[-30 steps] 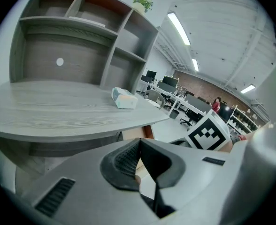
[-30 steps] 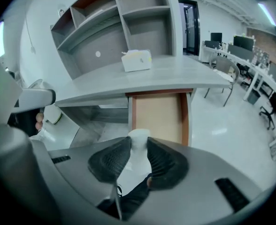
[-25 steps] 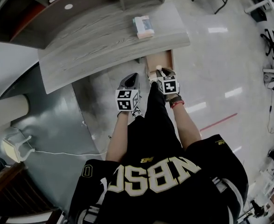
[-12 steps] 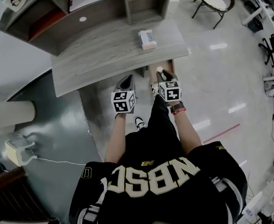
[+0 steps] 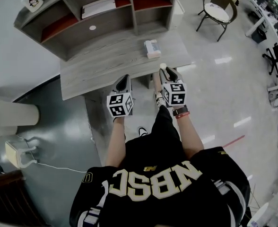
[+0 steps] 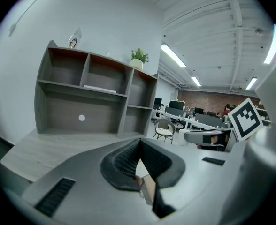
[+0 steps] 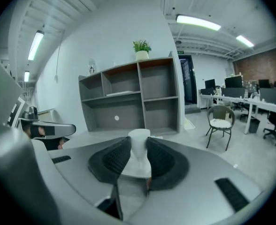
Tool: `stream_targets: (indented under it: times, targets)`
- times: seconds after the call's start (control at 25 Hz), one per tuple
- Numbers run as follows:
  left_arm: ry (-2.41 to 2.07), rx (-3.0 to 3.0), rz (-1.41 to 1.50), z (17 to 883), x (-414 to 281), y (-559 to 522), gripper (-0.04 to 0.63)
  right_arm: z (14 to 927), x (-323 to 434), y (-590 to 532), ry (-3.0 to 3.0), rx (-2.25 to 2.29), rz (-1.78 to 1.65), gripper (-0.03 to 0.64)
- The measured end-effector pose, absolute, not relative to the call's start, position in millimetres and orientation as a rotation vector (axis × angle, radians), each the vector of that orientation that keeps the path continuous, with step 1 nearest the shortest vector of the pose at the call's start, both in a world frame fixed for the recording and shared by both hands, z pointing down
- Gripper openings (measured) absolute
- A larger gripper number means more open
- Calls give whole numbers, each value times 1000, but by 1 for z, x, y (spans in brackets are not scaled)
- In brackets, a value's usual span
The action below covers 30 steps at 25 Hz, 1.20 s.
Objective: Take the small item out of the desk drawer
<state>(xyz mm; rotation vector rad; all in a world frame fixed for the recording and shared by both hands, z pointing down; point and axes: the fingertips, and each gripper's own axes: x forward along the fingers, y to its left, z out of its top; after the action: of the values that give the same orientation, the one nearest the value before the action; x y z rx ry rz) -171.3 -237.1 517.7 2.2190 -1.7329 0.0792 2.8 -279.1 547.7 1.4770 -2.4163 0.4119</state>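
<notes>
Having risen from below to the worktop's (image 5: 110, 63) front edge, the right hand-held gripper (image 5: 164, 70) clamps the item (image 5: 163, 66) just over that edge, the left hand-held gripper (image 5: 125, 78) closed and empty, so removal looks done.

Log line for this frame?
right gripper: jaws shut on white item | left gripper: jaws shut, empty | both: at desk front edge
</notes>
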Motion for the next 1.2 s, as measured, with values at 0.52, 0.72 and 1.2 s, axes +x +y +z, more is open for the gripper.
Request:
stream_targets:
  times: [0.52, 0.72, 1.2]
  targets:
    - [-1926, 2251, -78, 415, -201, -223, 15, 439, -12, -278, -2618, 1557, 204, 117]
    - [-2026, 2297, -108, 384, -211, -215, 15, 410, -21, -274, -2662, 1569, 122, 117]
    - [-2043, 2307, -121, 381, -210, -207, 15, 396, -25, -261, -2679, 1551, 62, 115]
